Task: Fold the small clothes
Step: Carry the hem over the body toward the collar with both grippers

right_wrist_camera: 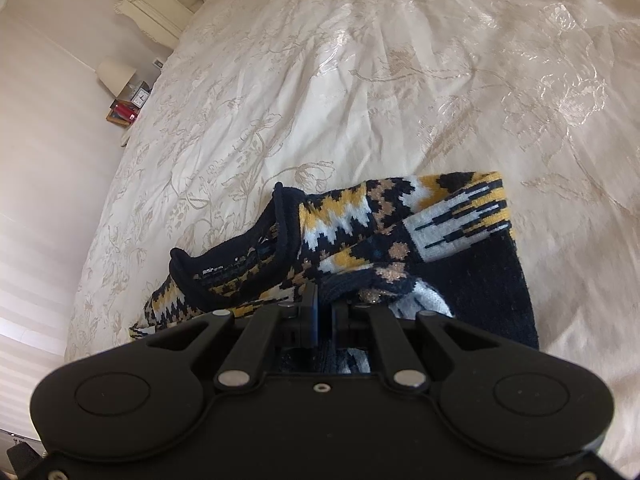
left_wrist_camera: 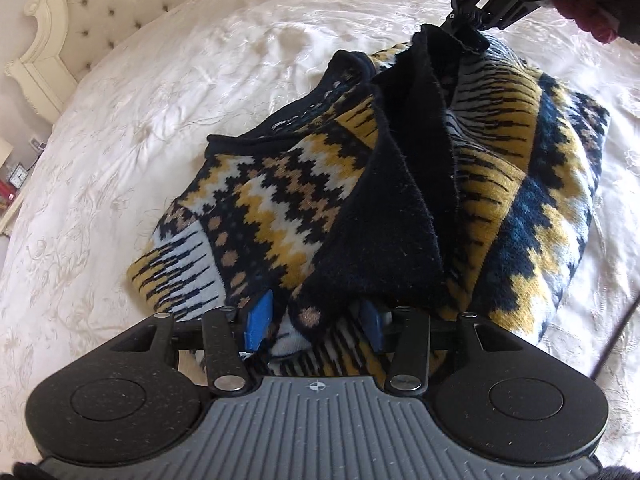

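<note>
A knitted sweater (left_wrist_camera: 280,184) in navy, mustard and white lies bunched on the bed. My left gripper (left_wrist_camera: 316,320) is at its near edge, its blue pads (left_wrist_camera: 258,316) set apart with a navy hem flap between them. My right gripper (left_wrist_camera: 468,24) shows at the top right of the left wrist view, shut on the far navy edge and holding it up. In the right wrist view the right gripper (right_wrist_camera: 324,308) has its fingers closed together on a navy fold of the sweater (right_wrist_camera: 400,232), whose collar and label lie to the left.
A cream embroidered bedspread (right_wrist_camera: 360,80) covers the bed. A tufted headboard (left_wrist_camera: 80,12) stands at the far left. A nightstand with a lamp (right_wrist_camera: 114,76), a clock and red items sits beside the bed by the wall.
</note>
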Tool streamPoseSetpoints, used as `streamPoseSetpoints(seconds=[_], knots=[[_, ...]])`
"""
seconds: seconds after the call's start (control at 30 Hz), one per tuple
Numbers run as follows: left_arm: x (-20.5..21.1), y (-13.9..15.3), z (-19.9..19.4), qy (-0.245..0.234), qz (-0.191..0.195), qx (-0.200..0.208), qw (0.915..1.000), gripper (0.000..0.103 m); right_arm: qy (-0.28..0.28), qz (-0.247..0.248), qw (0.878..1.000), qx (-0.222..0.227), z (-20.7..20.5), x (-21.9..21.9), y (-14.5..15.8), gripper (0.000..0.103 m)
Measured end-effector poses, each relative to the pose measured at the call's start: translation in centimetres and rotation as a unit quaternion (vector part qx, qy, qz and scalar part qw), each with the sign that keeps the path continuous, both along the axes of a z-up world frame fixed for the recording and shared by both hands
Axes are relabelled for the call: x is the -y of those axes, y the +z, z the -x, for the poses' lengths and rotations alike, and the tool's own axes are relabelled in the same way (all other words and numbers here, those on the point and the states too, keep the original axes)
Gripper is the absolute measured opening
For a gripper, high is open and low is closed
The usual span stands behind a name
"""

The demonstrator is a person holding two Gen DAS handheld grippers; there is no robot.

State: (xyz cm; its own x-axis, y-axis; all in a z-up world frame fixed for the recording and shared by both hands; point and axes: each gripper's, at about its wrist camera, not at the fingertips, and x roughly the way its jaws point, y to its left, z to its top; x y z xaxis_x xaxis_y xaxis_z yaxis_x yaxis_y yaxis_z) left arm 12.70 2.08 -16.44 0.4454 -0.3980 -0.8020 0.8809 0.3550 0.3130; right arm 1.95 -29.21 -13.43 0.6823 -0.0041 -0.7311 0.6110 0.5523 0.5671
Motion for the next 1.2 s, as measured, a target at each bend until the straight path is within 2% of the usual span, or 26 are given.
streamPoseSetpoints(seconds=[0.13, 0.2, 0.27, 0.3, 0.43, 0.57, 0.67, 0.77, 0.8, 0.83, 0.9, 0.93, 0.97, 1.07, 1.13, 1.2], knots=[[0.0, 0.1, 0.1, -0.011, 0.016, -0.025, 0.9995, 0.038, -0.001, -0.001, 1.000, 0.001, 0.5, -0.2, 0.0, 0.013], [-0.2, 0.1, 0.1, -0.007, 0.023, -0.038, 0.9990, 0.029, -0.001, -0.002, 1.000, 0.002, 0.5, -0.3, -0.1, 0.013], [-0.3, 0.3, 0.2, 0.010, 0.034, -0.040, 0.9986, 0.014, -0.003, -0.002, 1.000, 0.004, 0.8, -0.4, -0.1, 0.013], [-0.4, 0.4, 0.2, 0.022, 0.041, -0.039, 0.9982, 0.012, -0.003, -0.002, 1.000, 0.005, 0.9, -0.5, -0.1, 0.013], [-1.5, 2.6, -0.2, 0.081, 0.094, -0.040, 0.9914, 0.010, -0.007, 0.001, 1.000, 0.014, 1.7, -1.0, 0.6, 0.013], [-2.1, 5.9, -0.9, 0.105, 0.141, -0.034, 0.9838, 0.010, -0.007, 0.013, 0.999, 0.035, 2.6, -1.6, 2.6, 0.013], [-1.7, 7.4, -3.0, 0.125, 0.167, -0.041, 0.9770, 0.010, -0.016, 0.018, 0.998, 0.051, 2.4, -1.0, 3.9, 0.013], [-0.2, 7.1, -6.4, 0.154, 0.173, -0.062, 0.9708, 0.010, -0.028, 0.009, 0.998, 0.057, 1.1, 0.7, 4.0, 0.014], [0.5, 6.6, -7.6, 0.165, 0.166, -0.078, 0.9690, 0.010, -0.031, 0.010, 0.998, 0.054, 0.4, 1.2, 3.9, 0.015], [1.2, 5.9, -8.9, 0.177, 0.156, -0.096, 0.9670, 0.010, -0.031, 0.010, 0.998, 0.046, -0.5, 1.7, 3.5, 0.022], [2.2, 4.3, -11.1, 0.210, 0.136, -0.121, 0.9607, 0.013, -0.041, 0.006, 0.999, 0.013, -1.9, 2.6, 2.3, 0.028], [2.5, 3.6, -12.0, 0.223, 0.126, -0.136, 0.9570, 0.015, -0.052, 0.001, 0.999, 0.000, -2.4, 3.1, 1.7, 0.035], [2.4, 3.0, -13.0, 0.247, 0.122, -0.155, 0.9487, 0.017, -0.059, -0.003, 0.998, -0.001, -2.7, 3.5, 1.2, 0.039], [0.6, 2.9, -14.0, 0.308, 0.157, -0.175, 0.9217, 0.027, -0.067, 0.012, 0.998, -0.005, -2.7, 4.0, 1.1, 0.042], [-0.4, 3.3, -14.0, 0.332, 0.172, -0.173, 0.9113, 0.031, -0.057, 0.027, 0.998, -0.005, -2.1, 4.0, 1.5, 0.045], [-1.3, 3.8, -13.6, 0.342, 0.178, -0.171, 0.9068, 0.032, -0.043, 0.042, 0.998, -0.013, -1.5, 3.8, 1.8, 0.047]])
